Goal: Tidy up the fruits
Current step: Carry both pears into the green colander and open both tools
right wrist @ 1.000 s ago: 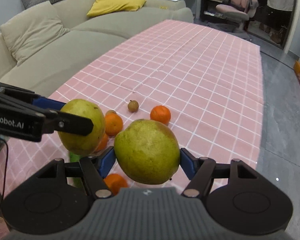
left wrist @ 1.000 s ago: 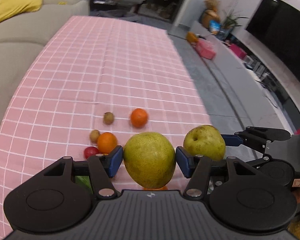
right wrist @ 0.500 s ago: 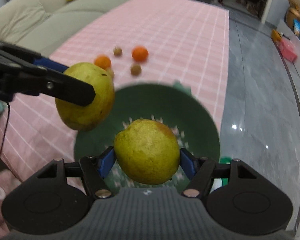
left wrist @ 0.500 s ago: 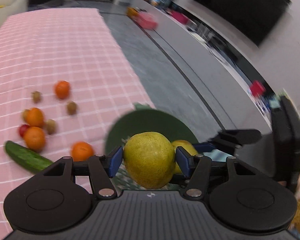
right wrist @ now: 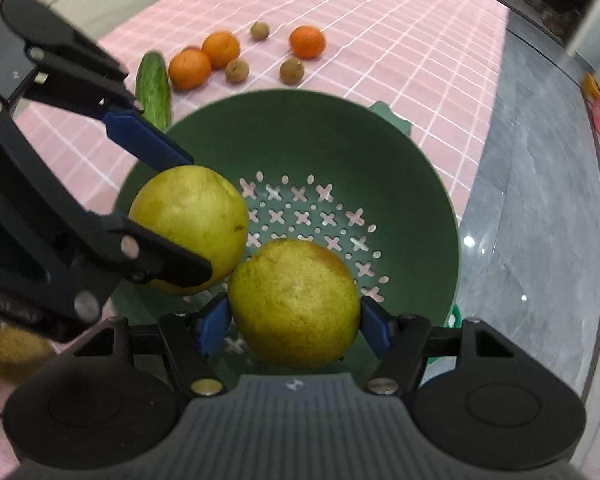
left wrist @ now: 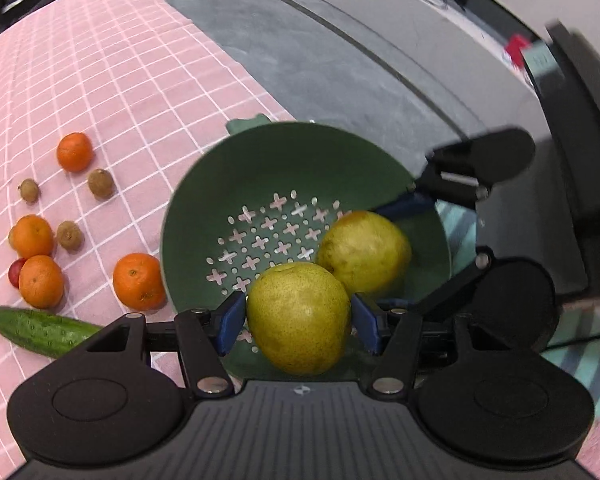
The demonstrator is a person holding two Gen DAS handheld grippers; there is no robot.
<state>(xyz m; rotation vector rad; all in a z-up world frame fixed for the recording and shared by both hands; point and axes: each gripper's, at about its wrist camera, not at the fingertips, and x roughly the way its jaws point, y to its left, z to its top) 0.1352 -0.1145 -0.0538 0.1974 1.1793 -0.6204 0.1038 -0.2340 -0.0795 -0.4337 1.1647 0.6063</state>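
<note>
So, two pears held over the colander

Each yellow-green pear (left wrist: 298, 322) (right wrist: 294, 302) is clamped in wide-set tongs, left gripper (left wrist: 298, 326) and right gripper (right wrist: 294, 326), above the round green plastic colander (left wrist: 260, 168) at frame centre, presumably for release inside.

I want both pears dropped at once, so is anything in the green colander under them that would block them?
Nothing visible does. The green colander holds no fruit; its perforated floor is bare. The left tongs grip one pear, the right tongs the other pear, side by side above it and possibly touching.
</note>
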